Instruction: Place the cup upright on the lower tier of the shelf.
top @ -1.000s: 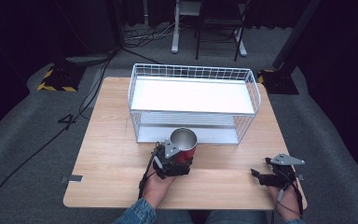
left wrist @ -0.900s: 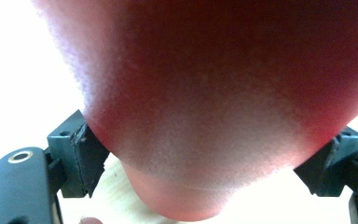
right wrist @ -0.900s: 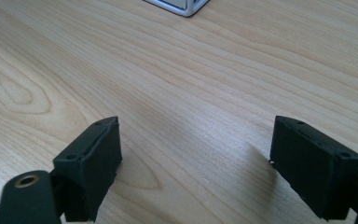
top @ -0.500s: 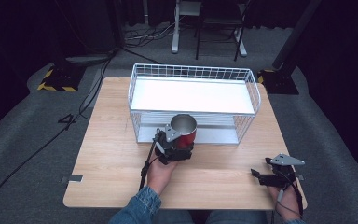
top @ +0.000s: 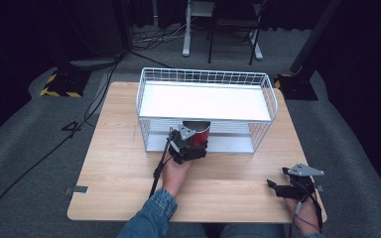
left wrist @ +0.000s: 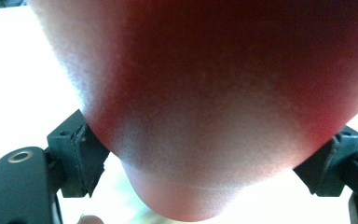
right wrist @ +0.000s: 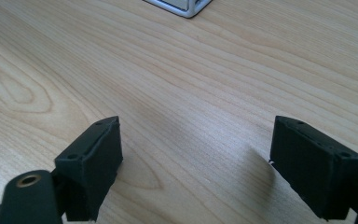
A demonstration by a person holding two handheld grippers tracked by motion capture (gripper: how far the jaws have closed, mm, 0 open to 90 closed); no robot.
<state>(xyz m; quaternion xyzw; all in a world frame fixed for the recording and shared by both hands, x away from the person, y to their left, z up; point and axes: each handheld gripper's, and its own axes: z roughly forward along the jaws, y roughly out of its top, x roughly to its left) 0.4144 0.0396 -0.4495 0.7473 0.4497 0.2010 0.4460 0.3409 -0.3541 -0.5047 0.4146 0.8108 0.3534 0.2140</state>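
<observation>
Two grippers are at work here, one in each of our hands, over a pale wooden bench [top: 119, 163]. Our left gripper [top: 191, 145] has its fingers [left wrist: 77, 156] clamped on a red cup [top: 198, 133], one pad against each side of its rounded wall; in the left gripper view the cup's red body bulges close between the two black pads, blurred by nearness, with a bright white surface behind it. From above, we see the cup carried upright with its dark mouth facing up, at the front edge of a white wire rack [top: 206, 106] that stands on the far half of the bench. The cup sits at the opening of the rack's lower level, its rim tucked just under the front edge of the white upper shelf and in front of the grey lower tray. Whether its base touches that tray or the bench we cannot tell. Our left hand [top: 176, 171] and denim sleeve [top: 151, 218] reach in from the near edge, with a black cable trailing beside the wrist. Our right gripper [top: 283, 189] rests well apart from all this, low over the near right corner of the bench, its grey three-cornered plate on top. Its fingers [right wrist: 91, 161] stand wide, holding nothing, with bare wood grain between them and a corner of the rack's grey tray [right wrist: 179, 6] just visible at the top of the right gripper view.
</observation>
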